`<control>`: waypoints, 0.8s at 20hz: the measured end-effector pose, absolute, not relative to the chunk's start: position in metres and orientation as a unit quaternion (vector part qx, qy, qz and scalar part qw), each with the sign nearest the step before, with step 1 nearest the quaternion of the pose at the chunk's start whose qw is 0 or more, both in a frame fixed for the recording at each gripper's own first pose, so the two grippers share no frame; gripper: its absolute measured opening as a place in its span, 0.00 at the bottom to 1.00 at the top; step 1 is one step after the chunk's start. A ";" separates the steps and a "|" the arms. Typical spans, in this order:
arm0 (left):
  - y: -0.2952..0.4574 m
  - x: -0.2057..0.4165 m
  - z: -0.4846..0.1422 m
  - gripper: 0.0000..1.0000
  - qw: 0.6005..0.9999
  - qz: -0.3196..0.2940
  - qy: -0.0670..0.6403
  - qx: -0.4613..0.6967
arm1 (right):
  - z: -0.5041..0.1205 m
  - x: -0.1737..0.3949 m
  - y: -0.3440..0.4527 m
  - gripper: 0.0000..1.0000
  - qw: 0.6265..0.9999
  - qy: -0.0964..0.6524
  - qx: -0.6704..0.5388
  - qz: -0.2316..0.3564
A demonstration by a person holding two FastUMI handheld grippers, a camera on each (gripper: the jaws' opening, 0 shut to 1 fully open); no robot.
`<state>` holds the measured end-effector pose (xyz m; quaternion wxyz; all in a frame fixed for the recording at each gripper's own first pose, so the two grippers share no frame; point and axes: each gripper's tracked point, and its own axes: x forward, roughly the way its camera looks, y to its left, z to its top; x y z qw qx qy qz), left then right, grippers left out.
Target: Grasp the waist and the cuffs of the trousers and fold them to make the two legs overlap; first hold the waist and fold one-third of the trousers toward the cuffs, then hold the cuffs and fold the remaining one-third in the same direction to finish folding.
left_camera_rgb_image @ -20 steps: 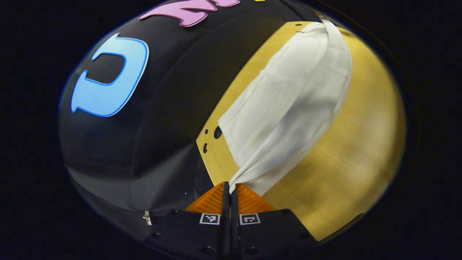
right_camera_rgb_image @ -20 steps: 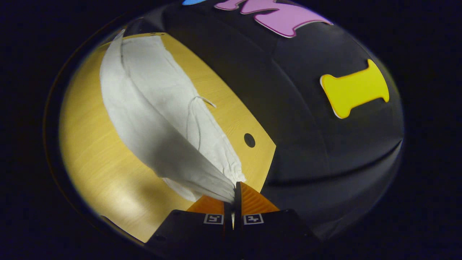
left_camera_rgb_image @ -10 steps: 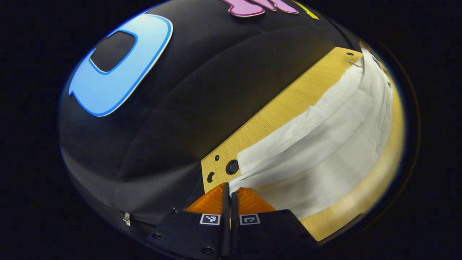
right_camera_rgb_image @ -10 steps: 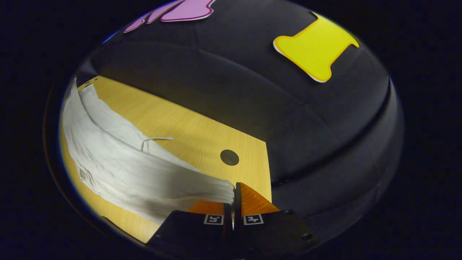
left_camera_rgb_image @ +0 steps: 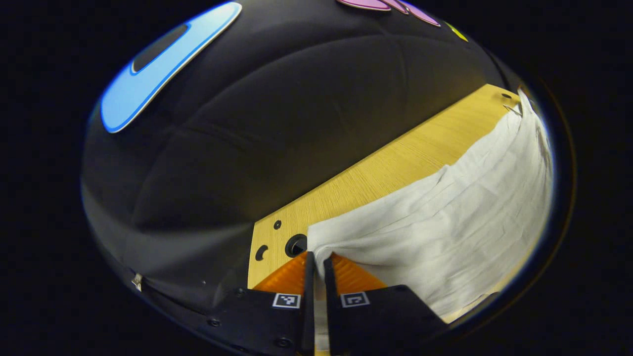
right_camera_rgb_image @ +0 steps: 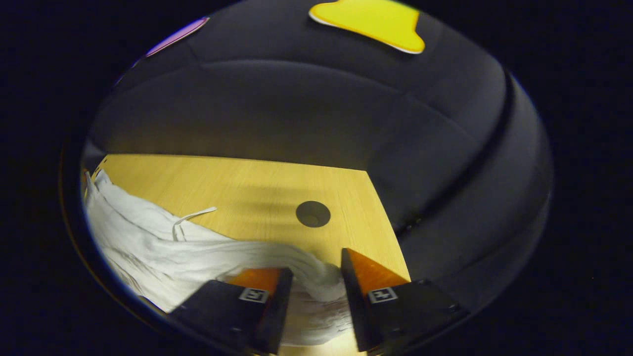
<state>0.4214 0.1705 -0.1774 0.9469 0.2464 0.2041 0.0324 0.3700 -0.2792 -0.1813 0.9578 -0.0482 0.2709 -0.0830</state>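
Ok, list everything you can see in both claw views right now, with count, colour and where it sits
trousers: one pair, white, lying along the table; a drawstring loop rests on the wood beside them.
table: one, light wood, under the trousers.
cable holes: one large round hole near the table's right corner; one large hole with two small ones beside it at the other end.
left claw: fingers a narrow gap apart, trouser edge between them.
right claw: open, fingers apart either side of the bunched fabric.
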 end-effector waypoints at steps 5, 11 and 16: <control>0.154 0.398 -0.142 0.69 0.978 0.054 0.142 0.145 | -0.168 0.342 -0.290 0.98 0.962 0.246 0.024 -0.112; 0.138 0.361 -0.100 0.96 0.992 0.057 0.094 0.060 | -0.187 0.340 -0.298 0.99 0.957 0.224 0.113 -0.145; 0.118 0.330 -0.067 0.96 0.994 0.043 0.072 0.064 | -0.204 0.319 -0.304 1.00 0.944 0.276 0.090 -0.158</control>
